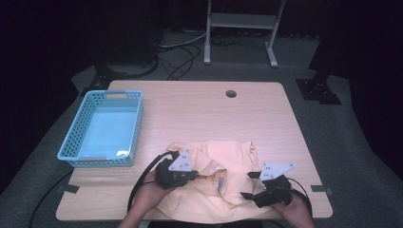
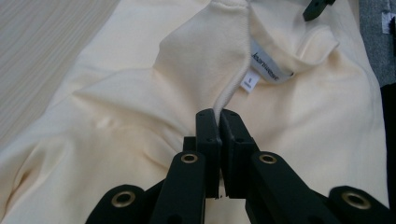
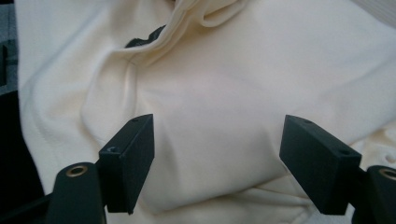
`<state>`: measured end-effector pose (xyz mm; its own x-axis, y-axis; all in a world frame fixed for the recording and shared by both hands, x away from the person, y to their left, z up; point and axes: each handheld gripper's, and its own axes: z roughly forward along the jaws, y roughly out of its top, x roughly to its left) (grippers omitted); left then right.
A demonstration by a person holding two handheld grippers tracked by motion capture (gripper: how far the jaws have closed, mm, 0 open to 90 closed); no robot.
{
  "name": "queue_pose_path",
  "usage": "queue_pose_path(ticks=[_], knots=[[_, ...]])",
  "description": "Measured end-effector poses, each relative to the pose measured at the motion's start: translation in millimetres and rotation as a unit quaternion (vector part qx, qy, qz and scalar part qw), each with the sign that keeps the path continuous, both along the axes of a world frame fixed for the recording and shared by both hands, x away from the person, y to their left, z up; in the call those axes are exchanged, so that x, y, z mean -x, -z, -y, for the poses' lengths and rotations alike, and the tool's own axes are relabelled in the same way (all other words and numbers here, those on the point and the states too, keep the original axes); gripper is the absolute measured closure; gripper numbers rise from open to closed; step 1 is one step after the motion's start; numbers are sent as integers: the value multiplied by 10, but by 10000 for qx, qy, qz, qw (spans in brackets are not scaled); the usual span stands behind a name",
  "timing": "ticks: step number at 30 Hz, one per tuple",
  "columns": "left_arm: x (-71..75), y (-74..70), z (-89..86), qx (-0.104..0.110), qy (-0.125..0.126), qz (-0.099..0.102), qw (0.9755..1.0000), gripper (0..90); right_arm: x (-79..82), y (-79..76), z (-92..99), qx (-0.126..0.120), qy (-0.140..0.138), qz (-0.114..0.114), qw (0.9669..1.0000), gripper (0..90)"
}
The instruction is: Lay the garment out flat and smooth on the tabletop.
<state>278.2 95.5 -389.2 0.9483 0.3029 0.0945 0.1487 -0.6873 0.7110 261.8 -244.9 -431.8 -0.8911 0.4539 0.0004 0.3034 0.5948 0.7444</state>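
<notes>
— Yellow cloth, is that what you are working on?

— Yes, a pale yellow shirt (image 1: 216, 178); it is lying rumpled at the near edge of the table (image 1: 199, 114), about midway along it, with some of it hanging over that edge.

— What is your left gripper (image 2: 218, 116) doing?

— I am pinching a hemmed edge of the shirt in it, just below the collar, where the white label (image 2: 270, 68) is showing. Its jaws are pressing together on the fabric.

— And the right gripper (image 3: 217, 149)?

— I am holding it over the shirt near the table's near right corner, jaws standing wide apart, nothing between them but the cloth lying underneath.

— Anything else on the table?

— A blue basket (image 1: 72, 137) is sitting by the left edge, well apart from the shirt.
</notes>
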Motion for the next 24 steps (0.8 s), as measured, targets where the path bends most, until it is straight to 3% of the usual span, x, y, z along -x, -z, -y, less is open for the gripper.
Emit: queue_pose_path(ticks=[8,12,18,21,24], knots=[[144,55,-352,128,-247,-83,9996,870,158,-79,-156,-69,-475,90,9988,259],[198,104,-447,113,-293,-109,9994,870,268,-117,-250,80,-762,228,9968,294],[238,172,-534,149,-324,-214,9991,861,345,-76,-314,299,-896,317,9950,378],[250,179,-529,237,-323,-348,9986,732,357,-36,-334,391,-906,352,9945,416],[308,161,-481,303,-225,-239,9990,627,344,-7,-347,429,-902,301,9945,412]])
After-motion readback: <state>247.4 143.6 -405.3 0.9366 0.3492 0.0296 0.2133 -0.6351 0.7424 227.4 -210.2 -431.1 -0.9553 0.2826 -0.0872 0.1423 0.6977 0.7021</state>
